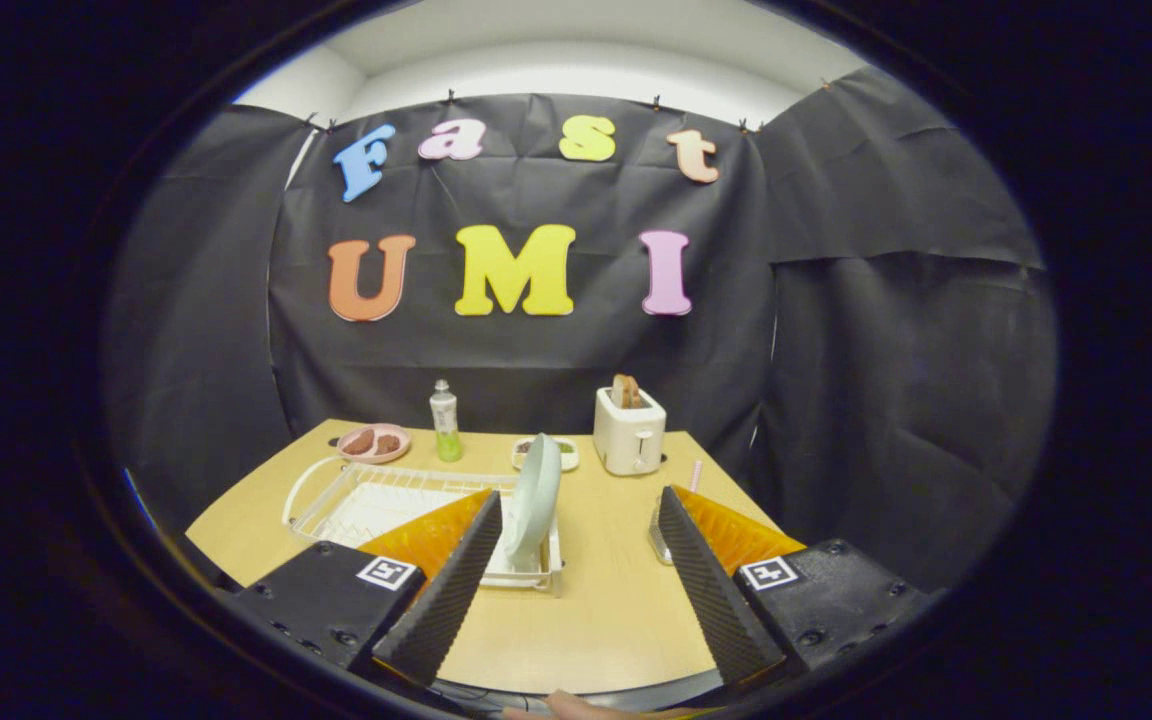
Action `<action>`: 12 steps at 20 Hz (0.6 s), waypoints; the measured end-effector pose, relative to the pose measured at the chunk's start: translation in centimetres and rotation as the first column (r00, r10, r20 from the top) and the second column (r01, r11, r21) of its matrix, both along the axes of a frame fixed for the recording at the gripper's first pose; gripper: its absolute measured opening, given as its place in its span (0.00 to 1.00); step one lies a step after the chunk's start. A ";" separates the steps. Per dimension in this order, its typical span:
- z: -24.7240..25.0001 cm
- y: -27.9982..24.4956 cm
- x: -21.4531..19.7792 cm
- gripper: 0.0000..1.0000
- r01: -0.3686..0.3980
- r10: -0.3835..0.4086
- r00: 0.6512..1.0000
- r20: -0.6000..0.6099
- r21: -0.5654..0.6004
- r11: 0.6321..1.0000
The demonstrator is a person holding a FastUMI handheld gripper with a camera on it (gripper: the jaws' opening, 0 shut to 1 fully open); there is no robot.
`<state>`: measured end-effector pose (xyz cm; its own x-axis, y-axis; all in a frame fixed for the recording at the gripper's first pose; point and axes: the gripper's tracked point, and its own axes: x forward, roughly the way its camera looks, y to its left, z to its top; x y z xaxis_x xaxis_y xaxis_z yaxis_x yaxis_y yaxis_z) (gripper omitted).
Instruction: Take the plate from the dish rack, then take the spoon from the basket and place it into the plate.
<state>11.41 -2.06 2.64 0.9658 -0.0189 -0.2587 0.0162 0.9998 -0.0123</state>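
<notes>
Our gripper (576, 515) hangs wide open and empty. The pale green round plate (533, 497) stands on edge in the white wire dish rack (336, 500), at eleven o'clock, just beyond our left finger.

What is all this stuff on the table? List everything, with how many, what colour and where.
Pale green round plate: one, standing on edge in the rack, just ahead of the fingers.
White wire dish rack: one, near side of the table.
Pink dish: one, holding brown food, beyond the rack.
Clear bottle: one, green liquid, beside the dish.
Small white dish: one, behind the plate.
White toaster: one, with toast, far side.
Metal basket: one, partly hidden by a finger.
Wooden table: one, tan.
Gripper: one, open, holding nothing.
</notes>
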 end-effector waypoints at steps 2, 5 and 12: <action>0.1 0.3 2.8 1.00 -0.018 0.018 0.999 -0.039 0.012 1.000; 0.2 0.7 7.0 1.00 -0.027 0.028 0.996 -0.082 0.002 1.000; -2.3 1.4 15.9 1.00 -0.041 0.015 0.945 -0.327 -0.074 0.996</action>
<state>27.28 -0.69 0.34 0.8293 -0.0259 -0.5582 -0.0301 0.9954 -0.0908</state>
